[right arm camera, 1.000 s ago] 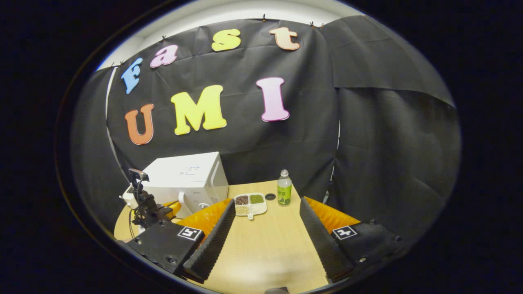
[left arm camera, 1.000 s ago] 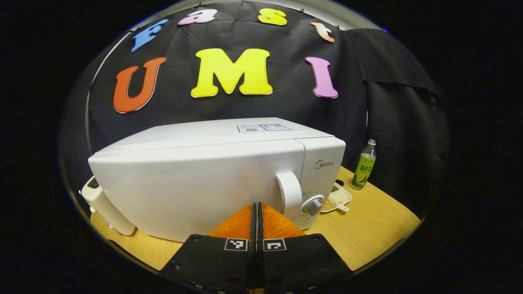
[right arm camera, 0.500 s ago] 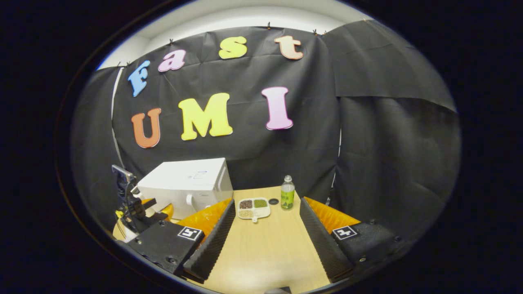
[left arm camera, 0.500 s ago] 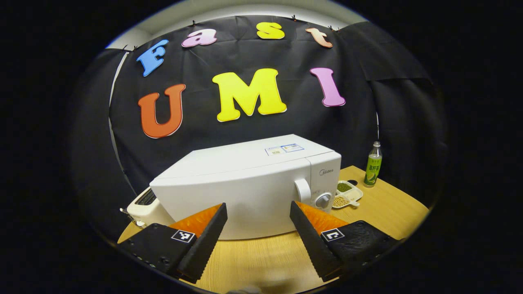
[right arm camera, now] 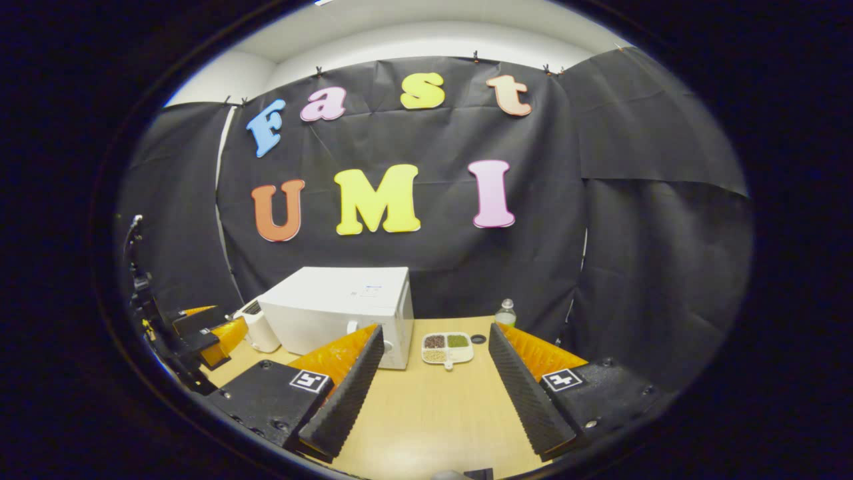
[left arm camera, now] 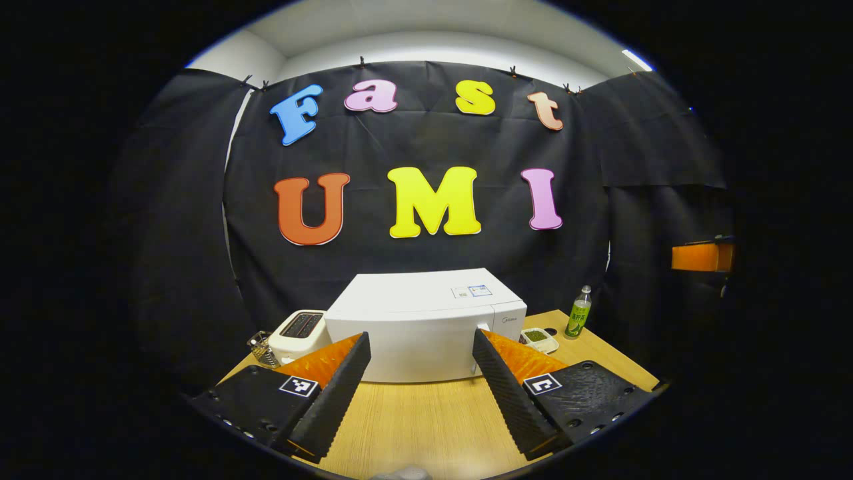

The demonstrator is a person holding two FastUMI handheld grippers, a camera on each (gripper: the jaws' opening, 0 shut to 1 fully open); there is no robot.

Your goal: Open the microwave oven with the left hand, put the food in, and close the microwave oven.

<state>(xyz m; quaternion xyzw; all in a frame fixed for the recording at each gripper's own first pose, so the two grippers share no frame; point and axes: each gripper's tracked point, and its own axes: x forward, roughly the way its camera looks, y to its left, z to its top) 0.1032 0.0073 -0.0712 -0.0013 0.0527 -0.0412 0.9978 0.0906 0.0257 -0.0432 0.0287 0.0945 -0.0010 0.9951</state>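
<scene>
While the microwave oven (left arm camera: 426,327) sits door-closed on my table (left arm camera: 426,420), left gripper (left arm camera: 421,377) and right gripper (right arm camera: 436,377) hang spread — food tray (right arm camera: 448,348) beside it.

A toaster (left arm camera: 298,328) and a green-labelled bottle (left arm camera: 578,313) stand on the wooden table (left arm camera: 426,420).

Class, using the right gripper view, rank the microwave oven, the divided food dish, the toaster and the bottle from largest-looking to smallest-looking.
1. Microwave oven, clearly largest.
2. Divided food dish.
3. Toaster, partly hidden behind the microwave, so its place against the dish is unsure.
4. Bottle, smallest; only its top shows, and it stands farthest back.
</scene>
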